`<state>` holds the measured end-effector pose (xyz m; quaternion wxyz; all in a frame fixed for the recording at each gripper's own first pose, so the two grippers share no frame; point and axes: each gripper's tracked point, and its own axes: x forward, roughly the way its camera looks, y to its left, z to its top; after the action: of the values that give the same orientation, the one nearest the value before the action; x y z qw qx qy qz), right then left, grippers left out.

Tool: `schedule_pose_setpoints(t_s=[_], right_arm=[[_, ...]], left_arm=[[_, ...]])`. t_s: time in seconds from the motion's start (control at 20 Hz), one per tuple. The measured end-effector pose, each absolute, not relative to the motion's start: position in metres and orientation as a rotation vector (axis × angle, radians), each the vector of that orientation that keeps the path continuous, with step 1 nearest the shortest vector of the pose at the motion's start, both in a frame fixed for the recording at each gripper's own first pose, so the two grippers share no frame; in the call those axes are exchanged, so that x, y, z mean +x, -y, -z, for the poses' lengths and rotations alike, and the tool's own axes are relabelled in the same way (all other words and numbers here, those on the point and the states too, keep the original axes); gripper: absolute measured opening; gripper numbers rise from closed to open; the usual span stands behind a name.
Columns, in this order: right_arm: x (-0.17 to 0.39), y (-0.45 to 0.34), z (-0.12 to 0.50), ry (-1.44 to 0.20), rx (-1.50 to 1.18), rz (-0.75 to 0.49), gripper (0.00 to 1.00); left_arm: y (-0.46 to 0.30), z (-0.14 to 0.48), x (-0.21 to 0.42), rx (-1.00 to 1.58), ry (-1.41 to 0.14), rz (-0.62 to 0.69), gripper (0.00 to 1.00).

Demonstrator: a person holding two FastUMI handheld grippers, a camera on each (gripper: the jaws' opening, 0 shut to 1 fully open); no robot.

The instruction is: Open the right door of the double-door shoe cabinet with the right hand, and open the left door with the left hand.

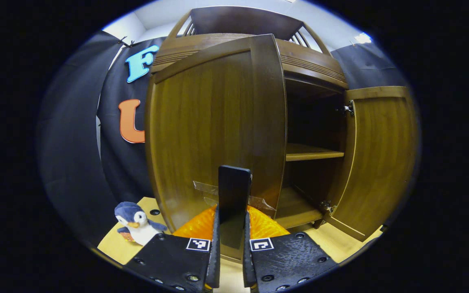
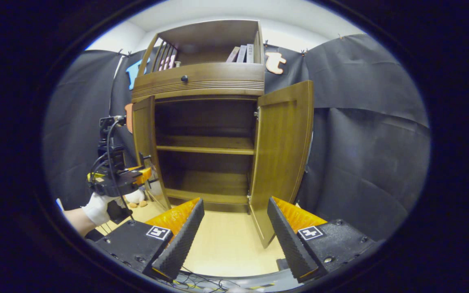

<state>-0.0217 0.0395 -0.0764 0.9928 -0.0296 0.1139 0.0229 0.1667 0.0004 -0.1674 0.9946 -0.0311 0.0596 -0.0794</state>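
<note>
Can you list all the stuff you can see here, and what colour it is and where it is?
Shoe cabinet: one, brown wood, against the black cloth wall.
Left door: one, brown, partly open.
Right door: one, brown, swung wide open.
Handle: one, dark, on the left door.
Books: a few, on top shelf.
Penguin toy: one, blue and white, on floor left of cabinet.
Left claw: shut on handle.
Right claw: open, holding nothing.
Gloved hand: one, white, holding the left claw.

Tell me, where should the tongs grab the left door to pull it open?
Probably the dark upright handle near the free edge of the left door, approached from the front. It is a thin strip standing off the panel, and the left tongs already pinch it.
</note>
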Motion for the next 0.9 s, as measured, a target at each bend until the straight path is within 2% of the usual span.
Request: schedule_pose_setpoints(t_s=[0.6,0.7,0.85,0.9], right_arm=[[-0.016,-0.079,0.085,-0.241,-0.07,-0.168,0.99],[-0.016,-0.084,0.088,-0.247,-0.068,-0.182,0.99],[-0.016,-0.09,0.09,-0.251,-0.064,-0.199,0.99],[-0.017,-0.092,0.091,-0.25,-0.063,-0.202,0.99]], left_arm=[[-0.064,0.175,0.122,-0.052,-0.127,0.07,0.2],[-0.074,0.174,0.116,-0.054,-0.128,0.053,0.1],[-0.09,0.181,0.115,-0.049,-0.129,0.024,0.11],[-0.095,0.178,0.112,-0.053,-0.129,0.026,0.02]])
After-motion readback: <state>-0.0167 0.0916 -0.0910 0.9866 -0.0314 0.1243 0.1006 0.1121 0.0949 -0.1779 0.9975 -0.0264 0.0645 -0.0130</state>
